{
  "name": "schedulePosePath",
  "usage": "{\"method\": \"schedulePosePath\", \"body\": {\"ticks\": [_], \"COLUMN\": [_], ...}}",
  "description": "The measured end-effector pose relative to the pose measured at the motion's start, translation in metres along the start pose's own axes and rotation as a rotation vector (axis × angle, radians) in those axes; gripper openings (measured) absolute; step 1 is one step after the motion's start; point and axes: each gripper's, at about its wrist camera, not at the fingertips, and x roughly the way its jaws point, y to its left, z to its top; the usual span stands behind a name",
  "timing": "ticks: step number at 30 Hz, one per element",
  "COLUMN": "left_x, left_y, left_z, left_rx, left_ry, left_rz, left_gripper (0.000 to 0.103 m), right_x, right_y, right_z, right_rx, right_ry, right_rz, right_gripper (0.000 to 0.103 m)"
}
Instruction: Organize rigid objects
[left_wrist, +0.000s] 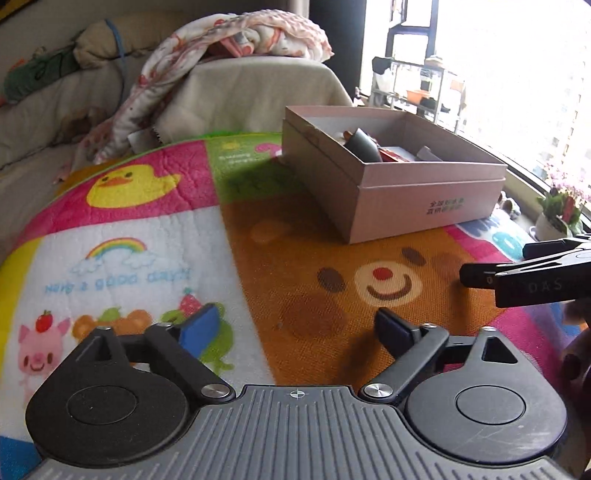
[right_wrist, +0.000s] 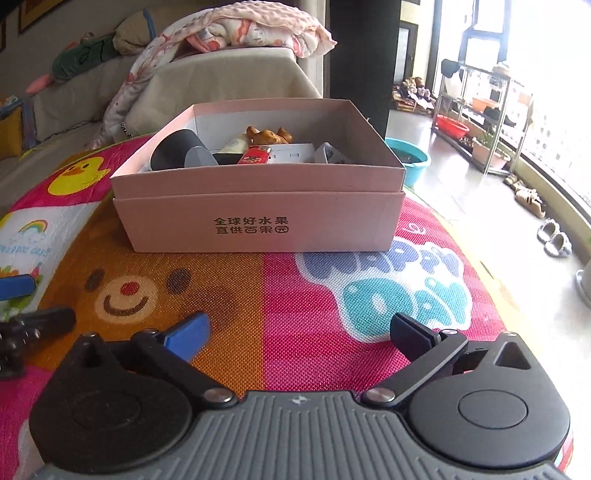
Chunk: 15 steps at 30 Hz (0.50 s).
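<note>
A pink cardboard box (right_wrist: 258, 225) stands on a colourful play mat (right_wrist: 332, 295), straight ahead in the right wrist view and at the upper right in the left wrist view (left_wrist: 406, 199). Inside it lie a black cylinder (right_wrist: 173, 149), a red lighter (right_wrist: 255, 155), a brown animal figure (right_wrist: 267, 136), a white flat item (right_wrist: 291, 152) and a grey piece (right_wrist: 328, 153). My right gripper (right_wrist: 299, 330) is open and empty, low over the mat in front of the box. My left gripper (left_wrist: 295, 325) is open and empty over the bear picture. The right gripper's fingers (left_wrist: 517, 273) show at the right edge.
A sofa (left_wrist: 44, 110) with a patterned blanket (left_wrist: 236, 40) lies behind the mat. To the right are a teal basin (right_wrist: 410, 157), a metal shelf rack (right_wrist: 480, 110), slippers (right_wrist: 554, 238) and a potted plant (left_wrist: 557, 214) by the window.
</note>
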Motion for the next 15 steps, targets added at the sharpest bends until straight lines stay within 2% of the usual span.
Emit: {"method": "schedulePosePath", "body": {"ticks": [6, 15], "left_x": [0.016, 0.023], "left_y": [-0.014, -0.023], "left_z": [0.008, 0.014], "left_rx": [-0.097, -0.120], "left_ry": [-0.030, -0.035], "left_rz": [0.157, 0.204], "left_gripper": [0.098, 0.098], "right_x": [0.000, 0.008], "right_y": [0.000, 0.002], "right_z": [0.000, 0.004], "right_rx": [-0.012, -0.001], "right_ry": [-0.027, -0.068], "right_rz": [-0.008, -0.005], "right_gripper": [0.103, 0.103]}}
